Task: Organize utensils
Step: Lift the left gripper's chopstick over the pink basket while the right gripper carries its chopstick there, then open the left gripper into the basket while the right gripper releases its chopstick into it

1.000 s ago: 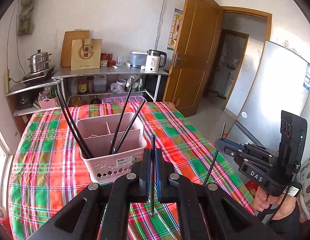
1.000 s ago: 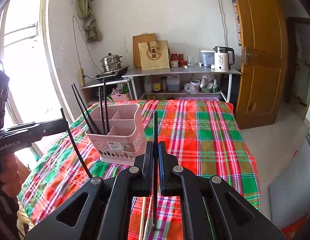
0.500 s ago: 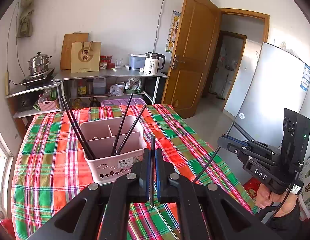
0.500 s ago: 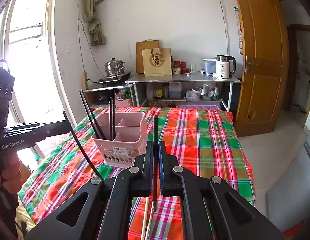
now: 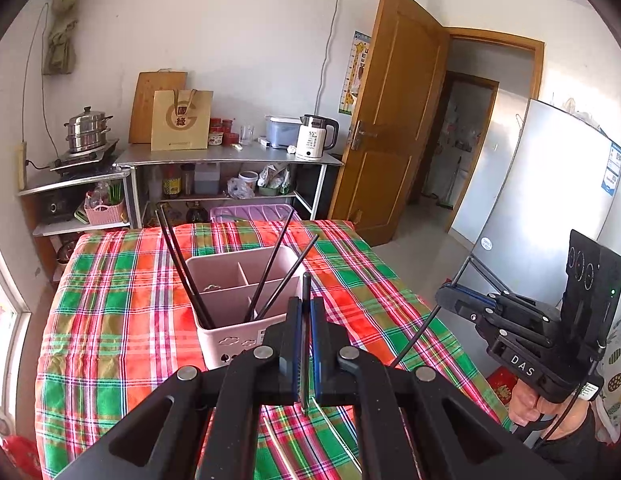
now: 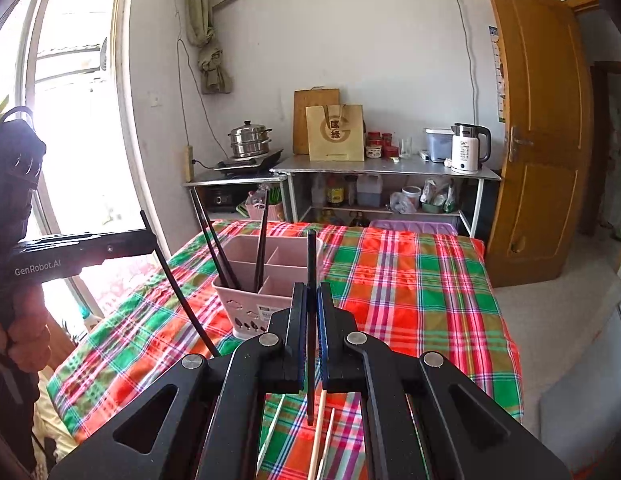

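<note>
A pink utensil holder (image 5: pixel 246 300) with compartments stands on the plaid table; it also shows in the right wrist view (image 6: pixel 270 280). Several black chopsticks (image 5: pixel 270 268) lean in it. My left gripper (image 5: pixel 305 312) is shut on a black chopstick (image 5: pixel 306 292), held upright just in front of the holder. My right gripper (image 6: pixel 309 300) is shut on another black chopstick (image 6: pixel 311 264), held above the table near the holder. The right gripper also shows in the left wrist view (image 5: pixel 450 304) at the table's right edge. Light wooden chopsticks (image 6: pixel 320 420) lie on the cloth below the right gripper.
The plaid tablecloth (image 5: pixel 110 320) covers the table. A metal shelf (image 5: pixel 230 160) with a kettle (image 5: pixel 314 136), paper bag and steamer pot (image 5: pixel 86 128) stands behind. An open wooden door (image 5: pixel 390 120) and a fridge (image 5: pixel 550 200) are to the right, a window (image 6: pixel 70 120) to the left.
Both grippers have risen and pulled back a little from the table, each still holding its chopstick. The holder and its chopsticks have not moved.
</note>
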{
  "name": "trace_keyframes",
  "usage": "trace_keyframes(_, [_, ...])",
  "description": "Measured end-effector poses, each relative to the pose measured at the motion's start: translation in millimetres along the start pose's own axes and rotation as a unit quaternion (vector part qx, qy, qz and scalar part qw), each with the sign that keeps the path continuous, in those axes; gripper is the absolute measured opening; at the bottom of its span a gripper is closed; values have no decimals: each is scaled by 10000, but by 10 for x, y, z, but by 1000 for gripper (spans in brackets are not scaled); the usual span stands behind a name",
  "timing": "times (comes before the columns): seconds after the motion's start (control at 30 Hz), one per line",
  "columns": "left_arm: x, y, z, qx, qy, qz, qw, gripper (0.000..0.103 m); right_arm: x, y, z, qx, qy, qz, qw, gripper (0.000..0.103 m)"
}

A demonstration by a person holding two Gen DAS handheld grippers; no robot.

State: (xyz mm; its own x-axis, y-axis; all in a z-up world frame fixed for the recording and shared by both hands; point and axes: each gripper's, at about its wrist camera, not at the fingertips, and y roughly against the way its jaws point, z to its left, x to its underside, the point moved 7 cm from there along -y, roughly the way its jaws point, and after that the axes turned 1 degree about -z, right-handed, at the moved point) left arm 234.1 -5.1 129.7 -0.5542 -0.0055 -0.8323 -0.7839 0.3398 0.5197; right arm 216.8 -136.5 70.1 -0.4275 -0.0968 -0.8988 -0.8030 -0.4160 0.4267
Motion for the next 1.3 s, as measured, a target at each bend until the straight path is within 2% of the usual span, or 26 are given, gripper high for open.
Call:
trace_keyframes(0.53, [-711, 299, 386, -351, 95, -508, 9980, 4, -630, -237, 416, -386, 140, -403, 9983, 5])
trace_keyframes(0.77, [-948, 271, 562, -508, 150, -659, 9964, 4, -919, -314, 492, -468, 20, -709, 9964, 5])
trace_keyframes(1.1, [-1054, 51, 807, -733, 166, -687, 9948, 4, -1031, -608, 492, -523, -206, -864, 9947, 5])
trace_keyframes(1.3, [-924, -165, 915, -671, 229, -549, 9960, 4, -911, -753, 513, -544, -175, -825, 9949, 5])
